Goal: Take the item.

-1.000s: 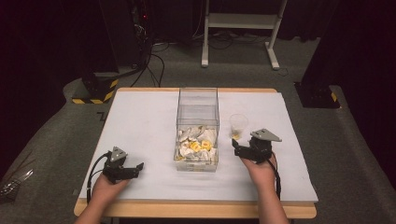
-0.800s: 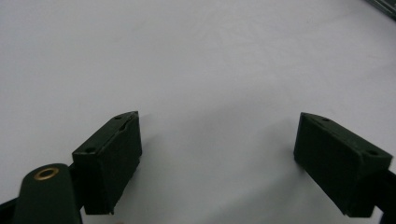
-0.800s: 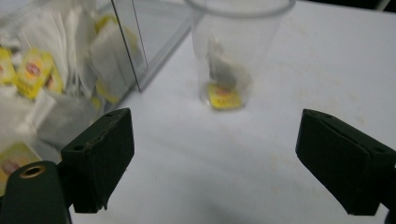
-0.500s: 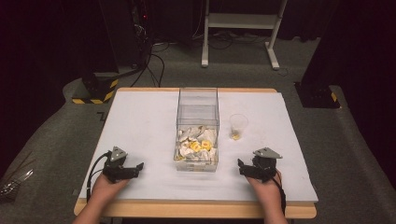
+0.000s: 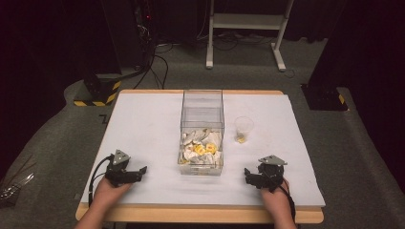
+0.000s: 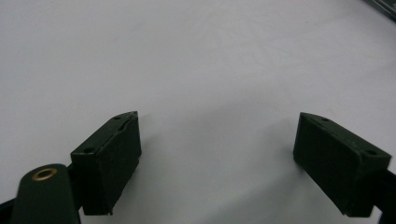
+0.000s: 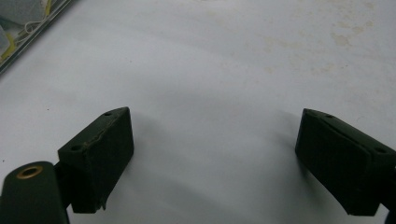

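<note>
Left gripper [image 5: 141,170]: near table edge, left of the bin, resting on the white cover; jaws wide, nothing between them.
Right gripper [image 5: 247,174]: near edge, right of the bin, on the cover; jaws wide, holding nothing.
Bin [image 5: 202,125]: clear, mid-table between the grippers, white and yellow pieces heaped in its near end.
Cup [image 5: 244,128]: clear, upright, just right of the bin, beyond the right gripper, something yellow in its bottom.

No text, label, brand or number can be read on anything here.
</note>
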Motion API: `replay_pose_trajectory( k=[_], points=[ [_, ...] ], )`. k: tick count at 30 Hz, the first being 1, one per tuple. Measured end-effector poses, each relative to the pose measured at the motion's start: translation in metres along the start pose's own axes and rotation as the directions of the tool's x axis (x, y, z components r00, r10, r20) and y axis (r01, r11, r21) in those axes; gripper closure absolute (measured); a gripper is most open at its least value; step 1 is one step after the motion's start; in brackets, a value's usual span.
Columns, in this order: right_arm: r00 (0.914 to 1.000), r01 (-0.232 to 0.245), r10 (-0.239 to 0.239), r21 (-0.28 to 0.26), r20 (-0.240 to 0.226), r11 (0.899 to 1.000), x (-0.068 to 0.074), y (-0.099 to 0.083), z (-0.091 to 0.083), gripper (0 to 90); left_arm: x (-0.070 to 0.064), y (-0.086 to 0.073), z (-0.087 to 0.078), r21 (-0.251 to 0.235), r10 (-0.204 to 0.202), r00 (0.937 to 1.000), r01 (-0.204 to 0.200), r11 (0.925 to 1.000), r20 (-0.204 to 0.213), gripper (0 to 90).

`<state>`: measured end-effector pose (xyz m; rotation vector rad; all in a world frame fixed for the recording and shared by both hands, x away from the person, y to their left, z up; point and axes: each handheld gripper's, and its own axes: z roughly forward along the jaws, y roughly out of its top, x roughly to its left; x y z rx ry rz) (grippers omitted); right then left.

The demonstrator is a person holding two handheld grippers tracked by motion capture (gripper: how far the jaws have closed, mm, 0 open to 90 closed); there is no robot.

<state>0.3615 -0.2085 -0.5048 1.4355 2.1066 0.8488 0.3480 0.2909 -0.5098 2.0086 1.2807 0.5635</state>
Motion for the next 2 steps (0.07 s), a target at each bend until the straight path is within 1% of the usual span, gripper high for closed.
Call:
replay_pose_trajectory(
  k=[2],
  points=[
    [1.0000,0.000,0.000,0.000,-0.003,1.000,-0.0005,0.0001,0.0000,11.1,0.0000,0.0000,0.0000,0.000,0.000,1.0000,0.000,1.0000,0.000,15.3]
  ],
)
